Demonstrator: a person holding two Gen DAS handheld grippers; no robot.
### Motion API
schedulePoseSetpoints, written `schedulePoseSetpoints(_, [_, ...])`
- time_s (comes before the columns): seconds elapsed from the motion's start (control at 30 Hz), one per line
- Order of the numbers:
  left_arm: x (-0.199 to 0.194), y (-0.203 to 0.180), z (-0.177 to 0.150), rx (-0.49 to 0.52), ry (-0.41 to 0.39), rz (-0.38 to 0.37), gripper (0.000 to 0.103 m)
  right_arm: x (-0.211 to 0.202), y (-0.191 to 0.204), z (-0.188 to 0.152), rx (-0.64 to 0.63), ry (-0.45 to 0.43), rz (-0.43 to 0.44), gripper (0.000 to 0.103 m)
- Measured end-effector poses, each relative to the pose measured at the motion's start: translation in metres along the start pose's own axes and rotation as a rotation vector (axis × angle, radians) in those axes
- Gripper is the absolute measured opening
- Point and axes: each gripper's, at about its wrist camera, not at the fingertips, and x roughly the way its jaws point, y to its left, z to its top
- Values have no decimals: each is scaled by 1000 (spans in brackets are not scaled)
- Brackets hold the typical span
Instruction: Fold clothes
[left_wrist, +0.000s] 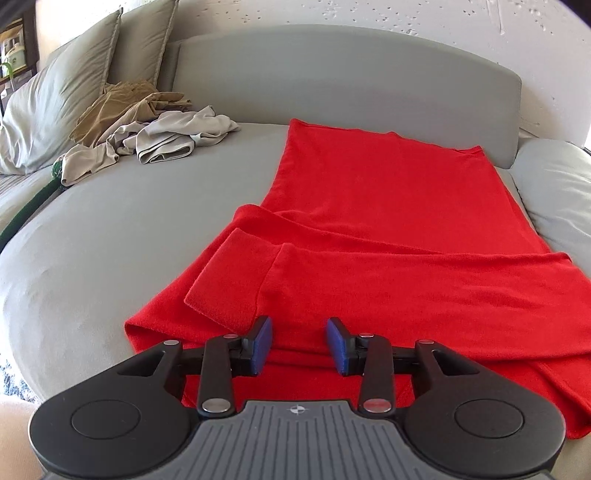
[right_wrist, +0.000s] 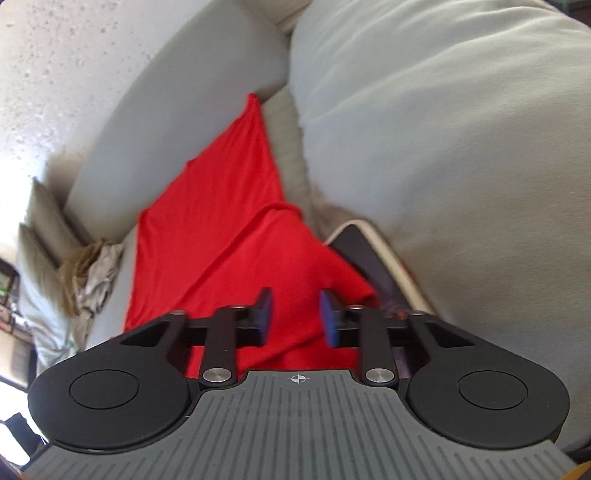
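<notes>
A red garment (left_wrist: 388, 229) lies spread lengthwise on the grey couch seat (left_wrist: 110, 240), with a sleeve (left_wrist: 229, 280) folded over its near left part. My left gripper (left_wrist: 298, 345) is open and empty, just above the garment's near edge. The right wrist view is tilted and shows the same red garment (right_wrist: 221, 236). My right gripper (right_wrist: 295, 317) is open and empty, hovering over the garment's near right corner.
A heap of beige and tan clothes (left_wrist: 147, 133) lies at the back left of the seat, by grey pillows (left_wrist: 55, 107). The couch backrest (left_wrist: 332, 74) runs behind. A large grey cushion (right_wrist: 443, 147) and a dark tablet-like object (right_wrist: 365, 254) lie right of the garment.
</notes>
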Motion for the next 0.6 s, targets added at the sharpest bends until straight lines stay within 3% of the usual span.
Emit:
schedulePoseSetpoints(0.07, [0, 1, -2, 0, -12, -9, 38, -14, -7, 4, 37, -67, -24, 12])
schedulePoseSetpoints(0.17, [-1, 1, -6, 11, -35, -18, 38, -29, -2, 15, 49, -120, 64, 17])
schedulePoseSetpoints(0.2, [-1, 0, -6, 15, -38, -19, 38, -28, 7, 18, 22, -111, 90, 27])
schedulePoseSetpoints(0.23, [-1, 0, -6, 19, -41, -21, 38, -24, 16, 22, -12, -97, 99, 39])
schedulePoseSetpoints(0.27, [-1, 1, -7, 17, -44, -26, 38, -16, 25, 26, -38, -67, 108, 43])
schedulePoseSetpoints(0.4, [0, 2, -8, 15, -55, -39, 39, 34, 43, 43, -40, 87, 59, 44])
schedulePoseSetpoints(0.47, [0, 1, -9, 21, -60, -39, 39, 53, 46, 50, -43, 124, 27, 45])
schedulePoseSetpoints(0.6, [1, 1, -9, 19, -61, -48, 40, 93, 50, 57, -87, 231, -29, 53])
